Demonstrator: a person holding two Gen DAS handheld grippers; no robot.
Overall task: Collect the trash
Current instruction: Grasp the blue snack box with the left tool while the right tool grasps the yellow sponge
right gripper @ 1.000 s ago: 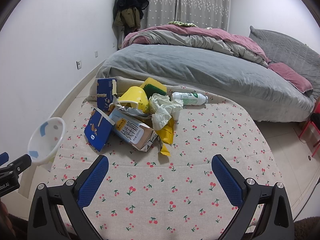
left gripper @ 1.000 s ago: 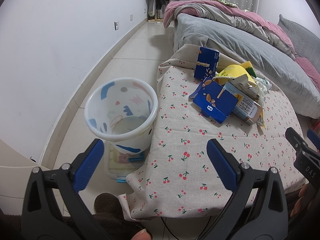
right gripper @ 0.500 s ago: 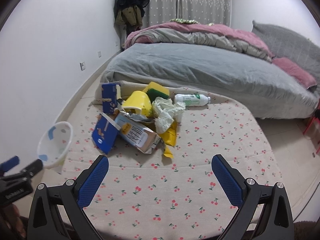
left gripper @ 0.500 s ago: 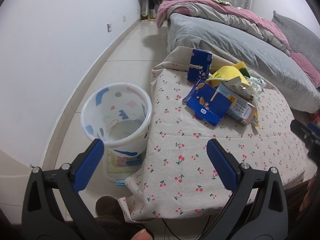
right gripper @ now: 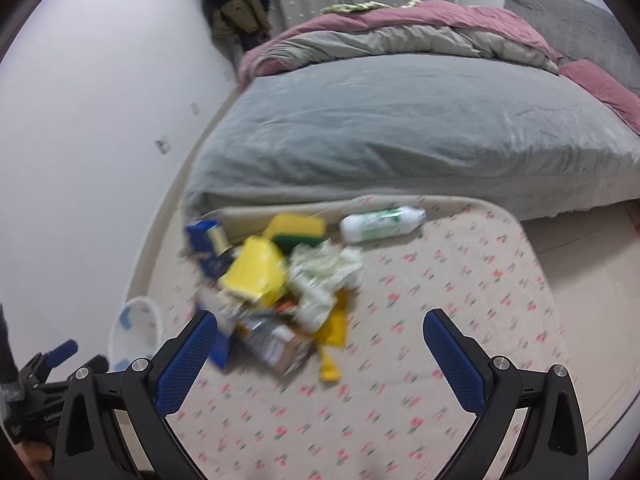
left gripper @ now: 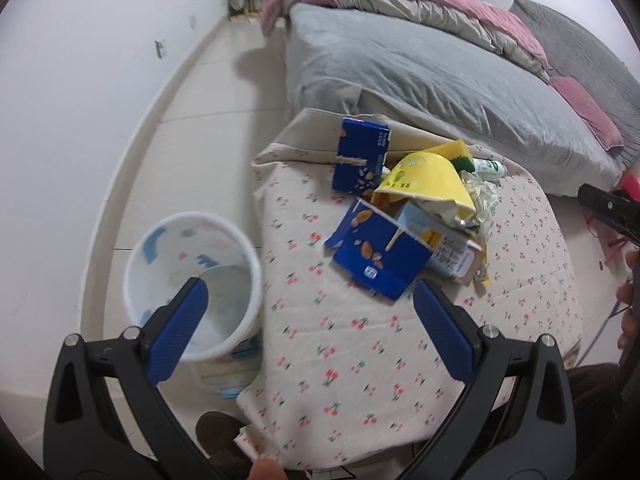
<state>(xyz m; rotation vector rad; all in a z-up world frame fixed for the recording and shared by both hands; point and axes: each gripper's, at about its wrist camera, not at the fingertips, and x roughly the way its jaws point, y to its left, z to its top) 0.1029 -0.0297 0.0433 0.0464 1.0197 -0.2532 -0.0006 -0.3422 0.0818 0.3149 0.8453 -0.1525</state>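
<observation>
One heap of trash sits toward the far left part of your worktop (left gripper: 360,360), which wears a cherry-print cloth. In the heap, a flattened blue carton (left gripper: 376,256) lies nearest you, with a pale carton with a barcode (left gripper: 448,246) tucked against its right side and a yellow wrapper (left gripper: 428,184) draped over both. A second blue carton (left gripper: 362,160) stands upright at the back left. Crumpled pale paper (right gripper: 324,276) lies on the right of the pile, a yellow-and-green sponge (right gripper: 298,230) sits behind it, and a white bottle with green print (right gripper: 380,225) lies on its side just beyond, apart from the heap, near the worktop's far edge.

Off the worktop's left edge, on the floor, stands a white patterned bin (left gripper: 192,276), its rim just beside the hanging cloth.

Your left gripper (left gripper: 308,332) hangs over the worktop's near left corner, jaws spread wide and holding nothing; one blue pad overlaps the bin in view, the other sits near the flattened blue carton. Your right gripper (right gripper: 320,356) hovers over the worktop's near side, jaws likewise spread and empty, its left pad close to the heap; this view is blurred.

Behind the worktop lies a bed (right gripper: 400,128) with grey and pink covers.
</observation>
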